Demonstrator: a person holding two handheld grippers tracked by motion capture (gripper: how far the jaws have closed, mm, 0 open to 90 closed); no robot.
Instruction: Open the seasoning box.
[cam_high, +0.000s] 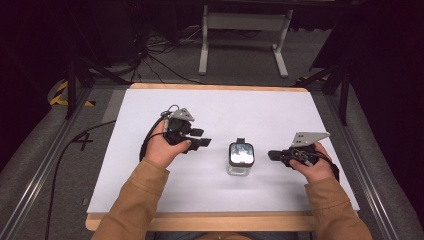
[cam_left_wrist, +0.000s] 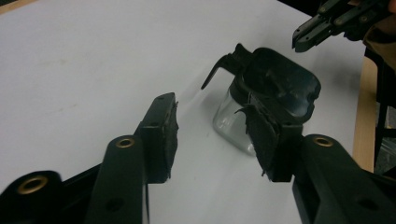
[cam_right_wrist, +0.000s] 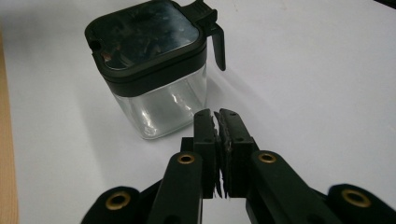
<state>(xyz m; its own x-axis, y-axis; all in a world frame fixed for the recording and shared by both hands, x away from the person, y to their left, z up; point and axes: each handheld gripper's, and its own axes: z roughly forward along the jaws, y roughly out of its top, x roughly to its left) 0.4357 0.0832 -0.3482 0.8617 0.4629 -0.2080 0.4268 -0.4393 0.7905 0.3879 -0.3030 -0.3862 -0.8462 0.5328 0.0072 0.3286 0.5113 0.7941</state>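
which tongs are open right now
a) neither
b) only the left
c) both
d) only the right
b: in the left gripper view the left tongs stand with a wide gap between the jaws, while in the right gripper view the right tongs have their jaws pressed together with nothing between them, short of the lidded glass jar.
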